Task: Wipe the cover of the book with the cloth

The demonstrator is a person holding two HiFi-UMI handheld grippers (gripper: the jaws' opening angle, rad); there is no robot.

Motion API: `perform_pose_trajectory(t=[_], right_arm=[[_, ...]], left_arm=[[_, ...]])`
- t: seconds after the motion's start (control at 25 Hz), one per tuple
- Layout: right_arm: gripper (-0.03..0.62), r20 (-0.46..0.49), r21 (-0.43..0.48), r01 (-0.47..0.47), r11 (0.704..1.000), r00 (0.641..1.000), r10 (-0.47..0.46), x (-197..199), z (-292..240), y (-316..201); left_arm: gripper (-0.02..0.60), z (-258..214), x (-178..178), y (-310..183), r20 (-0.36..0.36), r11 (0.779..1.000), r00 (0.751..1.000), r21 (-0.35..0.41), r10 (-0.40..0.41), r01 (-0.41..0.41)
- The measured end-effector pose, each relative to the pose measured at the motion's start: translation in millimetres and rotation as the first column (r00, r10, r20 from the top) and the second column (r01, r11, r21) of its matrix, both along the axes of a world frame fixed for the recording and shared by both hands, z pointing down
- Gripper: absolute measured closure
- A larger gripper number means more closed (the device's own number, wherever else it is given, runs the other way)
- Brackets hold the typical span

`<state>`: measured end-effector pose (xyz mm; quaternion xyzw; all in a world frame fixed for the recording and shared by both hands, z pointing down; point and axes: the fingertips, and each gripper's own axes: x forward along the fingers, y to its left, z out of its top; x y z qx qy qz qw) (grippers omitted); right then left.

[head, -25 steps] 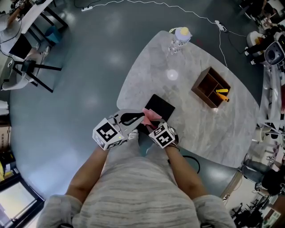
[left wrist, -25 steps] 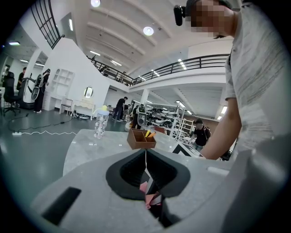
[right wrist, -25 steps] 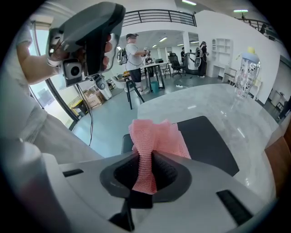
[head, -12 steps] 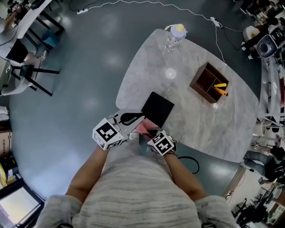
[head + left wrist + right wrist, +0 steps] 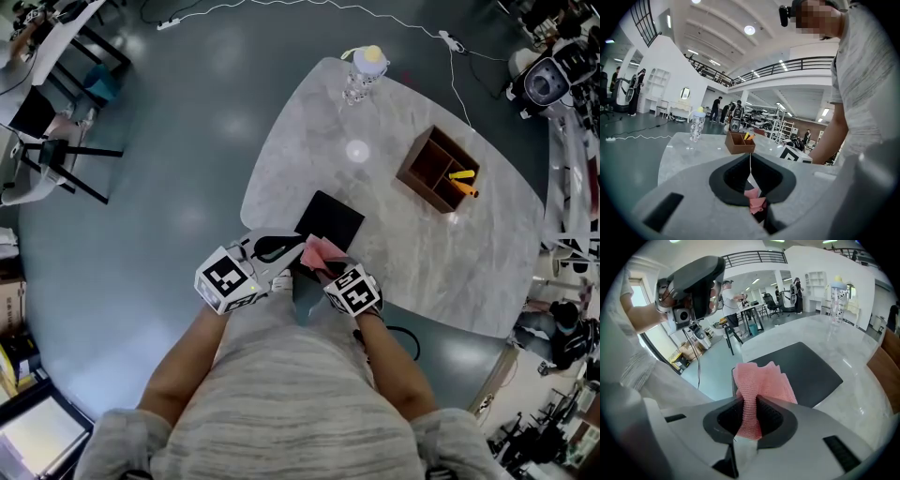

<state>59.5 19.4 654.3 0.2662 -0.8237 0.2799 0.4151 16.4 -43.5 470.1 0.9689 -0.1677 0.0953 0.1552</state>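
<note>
A black book [image 5: 330, 219] lies flat near the near edge of the grey marble table [image 5: 394, 112]. My right gripper [image 5: 328, 264] is shut on a pink cloth [image 5: 321, 250], which rests over the book's near corner. In the right gripper view the cloth [image 5: 761, 383] rises bunched out of the right gripper [image 5: 749, 411] and fans over the book [image 5: 801, 371]. My left gripper [image 5: 292, 247] is shut just left of the cloth, at the book's near-left corner, with nothing seen between its jaws. In its own view the left gripper [image 5: 750, 161] shows the cloth [image 5: 755, 202] below it.
A brown wooden box [image 5: 441, 169] with orange and yellow items stands at the right of the table. A clear bottle with a yellow cap [image 5: 360, 69] stands at the far edge. A white cable [image 5: 450, 42] runs on the floor beyond. Chairs [image 5: 56, 150] stand far left.
The right gripper drew the cloth back toward the book's near edge, then pushed it forward and to the right again. The left gripper has stayed in place.
</note>
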Motion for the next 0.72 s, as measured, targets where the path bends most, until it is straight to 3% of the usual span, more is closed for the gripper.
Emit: perform_pose_trajectory(t=[0.36, 0.52, 0.72], right_arm=[[0.537, -0.045, 0.044, -0.054, 0.998, 0.997, 0.056, 35.9, -0.9, -54.6], [0.537, -0.058, 0.06, -0.057, 0.997, 0.996, 0.061, 43.7, 0.7, -75.5], [0.537, -0.073, 0.076, -0.039, 0.996, 0.996, 0.044, 45.2, 1.2, -97.1]], left_arm=[[0.565, 26.5, 3.7, 6.7, 0.089, 0.999, 0.996, -0.021, 0.027, -0.025], [0.565, 54.7, 4.6, 13.1, 0.121, 0.991, 0.992, -0.135, 0.02, -0.004], [0.563, 99.7, -5.4, 27.5, 0.228, 0.965, 0.973, -0.258, 0.024, 0.037]])
